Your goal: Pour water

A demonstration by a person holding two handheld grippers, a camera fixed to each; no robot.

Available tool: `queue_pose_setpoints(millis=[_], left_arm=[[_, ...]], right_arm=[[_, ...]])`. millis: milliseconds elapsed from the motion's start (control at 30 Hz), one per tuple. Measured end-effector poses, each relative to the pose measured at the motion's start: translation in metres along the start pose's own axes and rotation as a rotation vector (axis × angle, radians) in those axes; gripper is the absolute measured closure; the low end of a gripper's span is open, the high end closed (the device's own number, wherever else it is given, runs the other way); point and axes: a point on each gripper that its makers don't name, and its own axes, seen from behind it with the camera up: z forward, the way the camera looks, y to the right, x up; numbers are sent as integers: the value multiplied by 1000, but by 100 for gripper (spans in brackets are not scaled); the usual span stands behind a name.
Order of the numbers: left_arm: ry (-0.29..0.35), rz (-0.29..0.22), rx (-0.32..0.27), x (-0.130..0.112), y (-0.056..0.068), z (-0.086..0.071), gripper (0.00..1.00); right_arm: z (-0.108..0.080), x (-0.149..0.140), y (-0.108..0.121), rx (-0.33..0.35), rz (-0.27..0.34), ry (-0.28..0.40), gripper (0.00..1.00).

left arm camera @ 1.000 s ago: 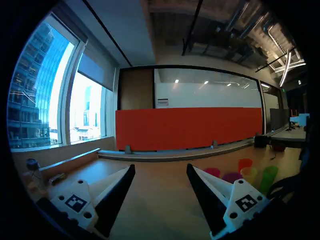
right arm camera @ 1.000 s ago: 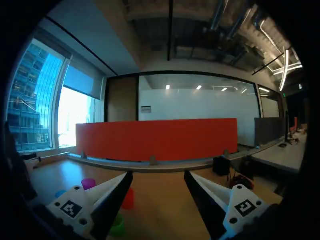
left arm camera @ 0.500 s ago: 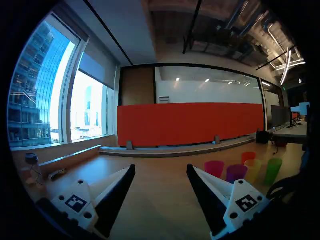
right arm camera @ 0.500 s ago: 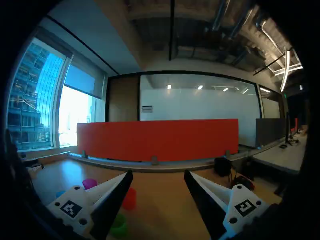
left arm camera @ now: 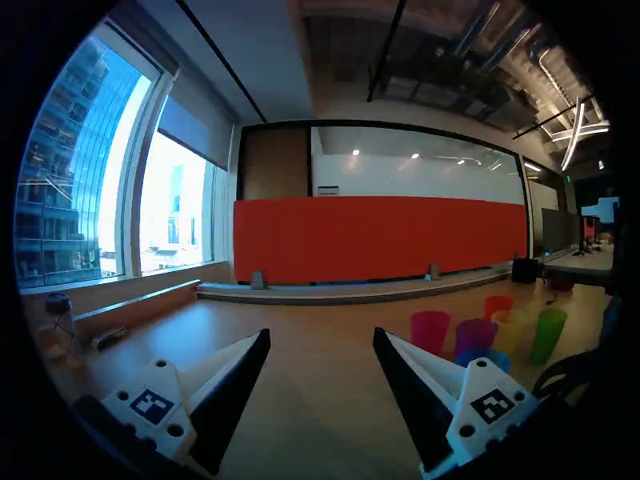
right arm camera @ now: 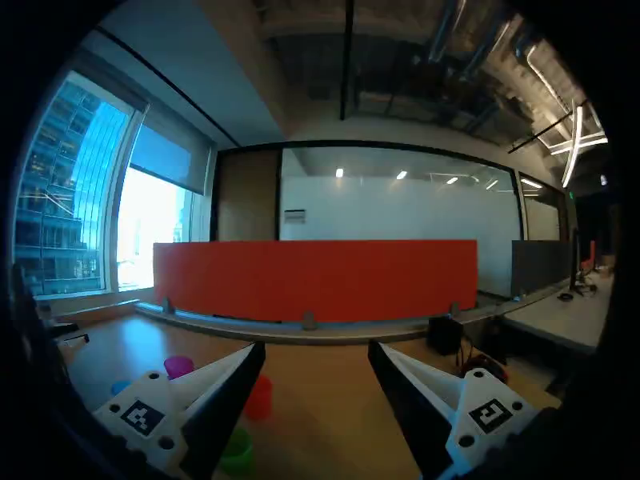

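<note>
Wood-look tabletop [left arm camera: 320,384], smooth, faint sheen; translucent glossy plastic cups [left arm camera: 476,336]; matt orange partition [left arm camera: 376,240].

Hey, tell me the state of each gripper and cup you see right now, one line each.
left gripper: jaws open, empty.
right gripper: jaws open, empty.
pink cup: upright, contents unseen.
purple cup: upright.
yellow cup: upright.
green cup: upright.
red cup: upright.
blue cup: upright, partly hidden.
window blind: partly lowered.

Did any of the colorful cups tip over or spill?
No, nothing looks odd. The cups stand upright, bunched together on the wooden table, with no puddle seen around them.
</note>
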Motion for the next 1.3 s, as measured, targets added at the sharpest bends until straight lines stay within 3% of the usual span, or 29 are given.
queue_pose_setpoints(millis=[1300], left_arm=[[-34, -9, -12, -13, 1, 3, 4]], right_arm=[[-9, 0, -4, 21, 2, 21, 1]])
